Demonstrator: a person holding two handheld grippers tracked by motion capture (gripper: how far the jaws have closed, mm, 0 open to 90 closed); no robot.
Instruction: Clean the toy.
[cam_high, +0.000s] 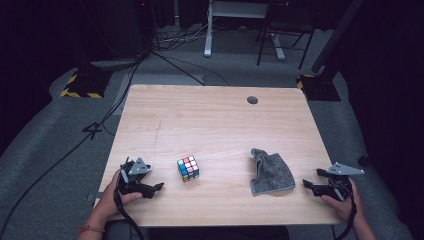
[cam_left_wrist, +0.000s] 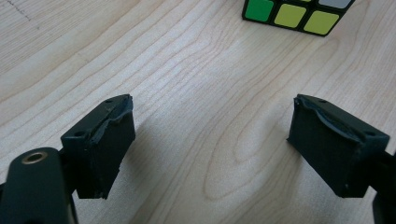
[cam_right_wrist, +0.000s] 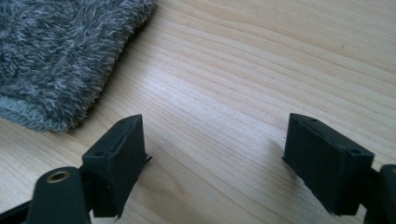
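Left claw (cam_high: 159, 187) spread empty, cube (cam_high: 188, 168) just ahead, right claw (cam_high: 306, 184) spread beside cloth (cam_high: 272, 172)

This looks like a lab or recording studio. A bare wooden table (cam_high: 215, 120) stands on grey carpet (cam_high: 60, 145) among dark curtains. Cables (cam_high: 170, 57) trail across the far floor past stand bases with hazard stripes (cam_high: 80, 87).

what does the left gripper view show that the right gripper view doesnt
Left gripper view: the lower edge of the puzzle cube, with green and yellow-green stickers, ahead of the left gripper, whose jaws stand open with nothing between them.
Right gripper view: a corner of the grey fluffy cloth, off to the upper left of the right gripper, also open with nothing between its jaws.
Both: bare wooden table between two black jaws.
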